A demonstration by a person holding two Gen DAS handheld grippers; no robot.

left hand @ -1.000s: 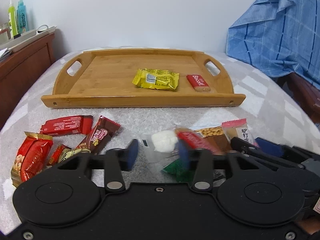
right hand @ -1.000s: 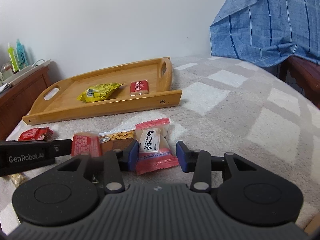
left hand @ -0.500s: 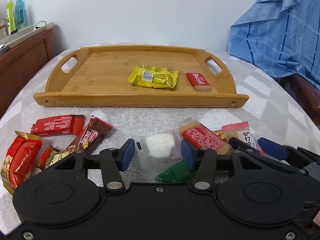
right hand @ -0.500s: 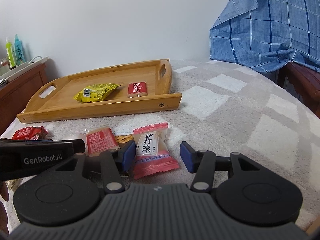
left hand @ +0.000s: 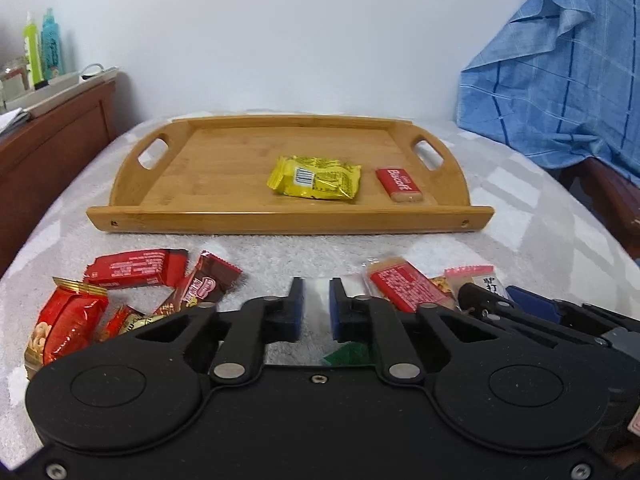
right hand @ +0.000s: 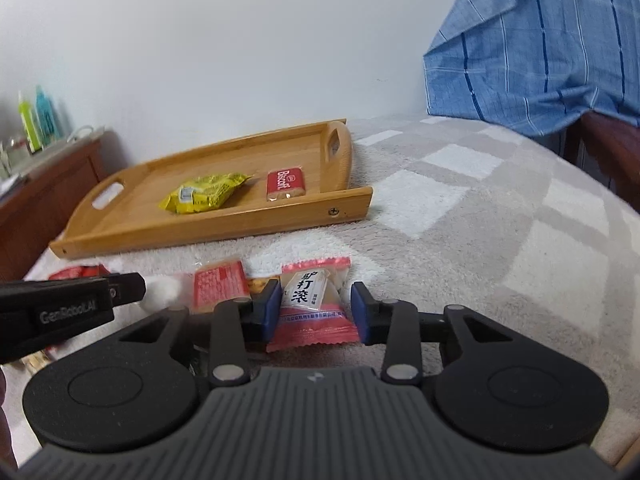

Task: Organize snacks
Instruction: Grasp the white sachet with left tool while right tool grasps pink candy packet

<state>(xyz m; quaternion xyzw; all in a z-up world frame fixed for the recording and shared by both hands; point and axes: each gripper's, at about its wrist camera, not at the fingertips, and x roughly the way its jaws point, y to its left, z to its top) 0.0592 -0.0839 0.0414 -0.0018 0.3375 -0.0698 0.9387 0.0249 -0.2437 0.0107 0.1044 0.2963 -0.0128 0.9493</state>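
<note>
on the grey-and-white checked blanket [right hand: 480,216], in front of the wooden tray [left hand: 288,220], lie the loose snacks that are not yet sorted. the left gripper [left hand: 316,308] stands with a narrow gap between its blue pads, and a clear wrapper with a white sweet [left hand: 316,294] shows in that gap; whether the pads already press it cannot be told. the right gripper [right hand: 314,310] is spread wide on either side of the pink packet [right hand: 314,300], not yet touching it as far as can be seen. to do this step well, close each tool on the body of its packet, not on the crimped edge, and lift straight up so that the neighbouring red-label biscuit [left hand: 400,286] and the peanut bar [right hand: 262,283] under it are not dragged along. soft film wrappers are likely to slip or fold, so a firm, centred pinch is advised. carry each item over the tray's front rail and set it on bare wood beside the yellow packet [left hand: 316,178] and the biscoff biscuit [left hand: 399,185], which already lie inside toward the tray's right end. more red and brown packets [left hand: 136,272] wait at the left. the blanket is plush and yielding, so low fingers may sink into it. a plain white wall [left hand: 280,40] stands behind, a wooden cabinet [left hand: 52,148] with bottles [left hand: 42,46] at the left, and a blue plaid cloth [right hand: 540,48] hangs at the right.
</note>
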